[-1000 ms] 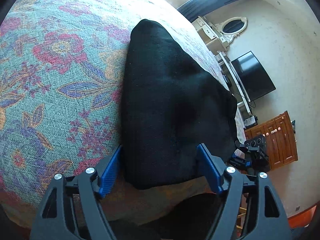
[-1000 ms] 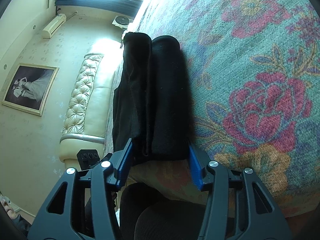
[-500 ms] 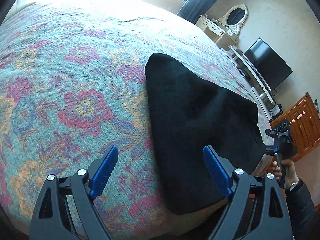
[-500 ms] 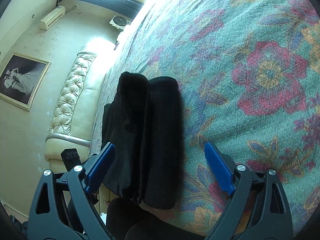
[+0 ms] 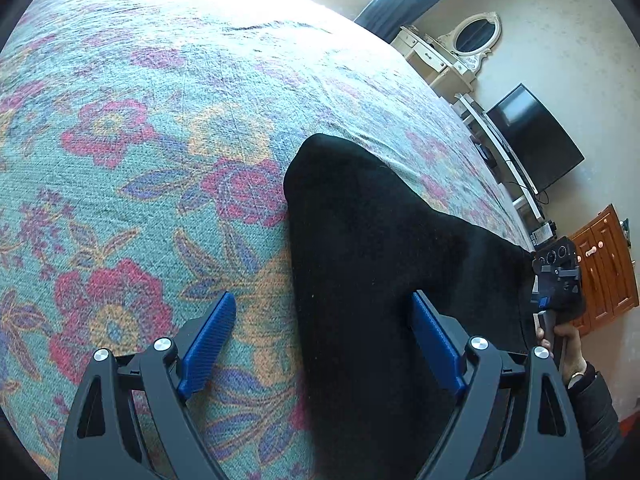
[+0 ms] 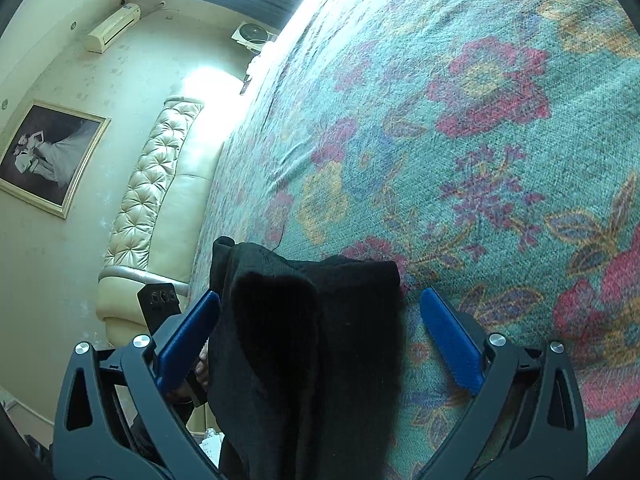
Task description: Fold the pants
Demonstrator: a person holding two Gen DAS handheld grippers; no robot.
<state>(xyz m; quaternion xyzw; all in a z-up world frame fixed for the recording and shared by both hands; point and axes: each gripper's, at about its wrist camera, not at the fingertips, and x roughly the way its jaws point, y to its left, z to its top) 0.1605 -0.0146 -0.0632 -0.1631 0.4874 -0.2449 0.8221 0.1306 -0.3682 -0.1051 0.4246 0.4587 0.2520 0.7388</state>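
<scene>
While the right gripper (image 6: 320, 336) is opening its ribbed blue jaws around but off the folded black pants (image 5: 380, 264), the left gripper (image 5: 320, 340) gapes empty; the fuzzy bundle lies near the woven floral bedspread's (image 5: 160, 120) edge.

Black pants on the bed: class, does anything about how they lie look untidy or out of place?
Slightly. The black pants lie folded on the floral bedspread, but in the right wrist view the layers do not line up: one stands proud at the far end, and a strip sticks out at the left. Nothing looks damaged.
</scene>
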